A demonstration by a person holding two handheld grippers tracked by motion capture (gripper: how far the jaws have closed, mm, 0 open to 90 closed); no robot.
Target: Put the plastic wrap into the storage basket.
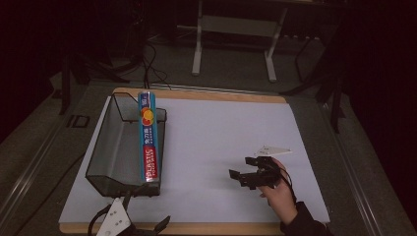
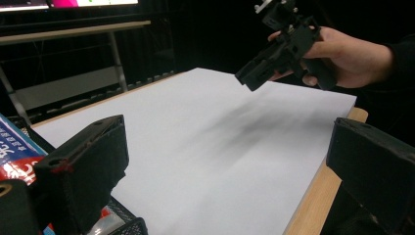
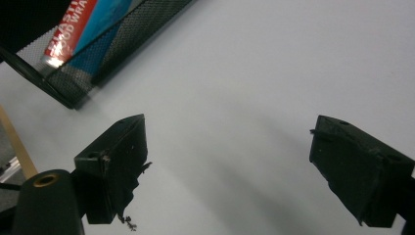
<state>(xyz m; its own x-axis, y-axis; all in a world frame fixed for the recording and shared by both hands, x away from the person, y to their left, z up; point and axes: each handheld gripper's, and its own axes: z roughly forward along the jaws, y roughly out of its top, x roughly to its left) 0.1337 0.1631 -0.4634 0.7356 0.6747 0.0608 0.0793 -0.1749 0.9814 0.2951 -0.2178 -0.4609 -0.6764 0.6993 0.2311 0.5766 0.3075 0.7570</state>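
Lying in the mesh basket (image 1: 105, 147), the plastic wrap box (image 1: 149, 140) sits well apart from the spread, empty right gripper (image 1: 244, 167).

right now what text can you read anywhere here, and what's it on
"PLASTIC FOOD WRAP": white letters on the red band at the near end of the wrap box, which lies in the mesh basket.
"...WRAP": the same label, cut off, in the right gripper view.
Small print higher up the box and on its top end: too small to read.
Nothing else carries text.
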